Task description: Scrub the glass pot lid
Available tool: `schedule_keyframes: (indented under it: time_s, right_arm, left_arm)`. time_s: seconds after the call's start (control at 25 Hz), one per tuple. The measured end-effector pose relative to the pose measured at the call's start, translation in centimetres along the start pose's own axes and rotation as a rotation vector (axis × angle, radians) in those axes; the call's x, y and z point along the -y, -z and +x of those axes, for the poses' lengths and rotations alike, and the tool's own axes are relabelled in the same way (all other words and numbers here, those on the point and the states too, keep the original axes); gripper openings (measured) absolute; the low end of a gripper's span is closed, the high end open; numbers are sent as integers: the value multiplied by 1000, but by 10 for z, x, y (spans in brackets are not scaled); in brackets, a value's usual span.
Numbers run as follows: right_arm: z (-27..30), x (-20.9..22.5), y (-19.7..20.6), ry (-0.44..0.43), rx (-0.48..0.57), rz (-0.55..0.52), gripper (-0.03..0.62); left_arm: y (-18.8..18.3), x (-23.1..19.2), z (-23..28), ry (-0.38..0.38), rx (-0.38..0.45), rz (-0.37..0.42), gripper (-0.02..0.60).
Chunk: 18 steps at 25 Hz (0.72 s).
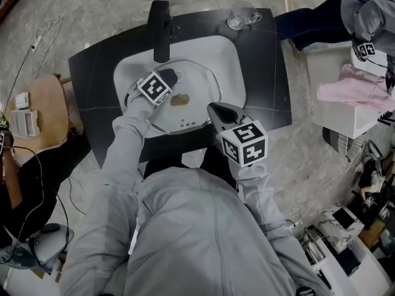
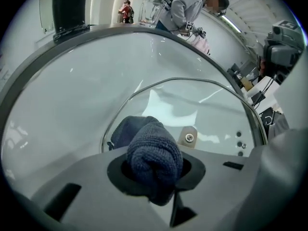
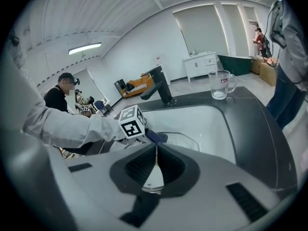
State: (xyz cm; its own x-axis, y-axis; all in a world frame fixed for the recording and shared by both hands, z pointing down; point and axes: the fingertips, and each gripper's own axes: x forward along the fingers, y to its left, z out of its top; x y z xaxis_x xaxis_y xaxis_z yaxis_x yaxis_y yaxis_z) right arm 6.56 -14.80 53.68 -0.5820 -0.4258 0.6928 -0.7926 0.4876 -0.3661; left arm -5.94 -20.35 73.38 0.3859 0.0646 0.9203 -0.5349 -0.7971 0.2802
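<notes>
While the left gripper (image 2: pixel 154 171) is clamped on a bunched dark blue knitted cloth (image 2: pixel 153 148), the cloth bears on the round glass pot lid (image 1: pixel 199 84) at about the lid's 11 o'clock. The lid lies inside the white sink basin (image 1: pixel 229 49), below the black faucet (image 1: pixel 160 26) at the basin's 12 o'clock. The right gripper (image 3: pixel 155 154) has its jaws drawn narrow, with a thin pale edge between them. Judged from the head view, this edge is the lid rim, held between 3 and 4 o'clock.

Risk: the rim hold is shallow. Scrubbing force applied on the far side could pivot the lid out of the jaws, so that it slides or knocks against the basin. A loosely bunched cloth could also work free.

Markings: no brand is legible. Each gripper cube carries black-and-white square markers only. The clear glass mug (image 1: pixel 242 14), at the counter's 1 o'clock, bears a small red mark, too small to read.
</notes>
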Motion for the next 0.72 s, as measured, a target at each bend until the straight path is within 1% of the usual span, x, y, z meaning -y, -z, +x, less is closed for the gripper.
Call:
schedule_keyframes:
  time_s: [0.16,0.4,0.56,0.72]
  right_arm:
    - [2,6,1,-2,-12,10,31]
    - [3,10,5,6,-24,23,31]
    - [2,10,9,13,-29,28,31]
    - [2,4,8,7,-19,24,31]
  left_arm:
    - [-1,-14,18,-39,7,9,87]
    - [-1,-33,17,-83,21,-18,87]
    - [-4,-34,7,-108,17,-7,87]
    - [6,-24,9,-67,-21,14,87]
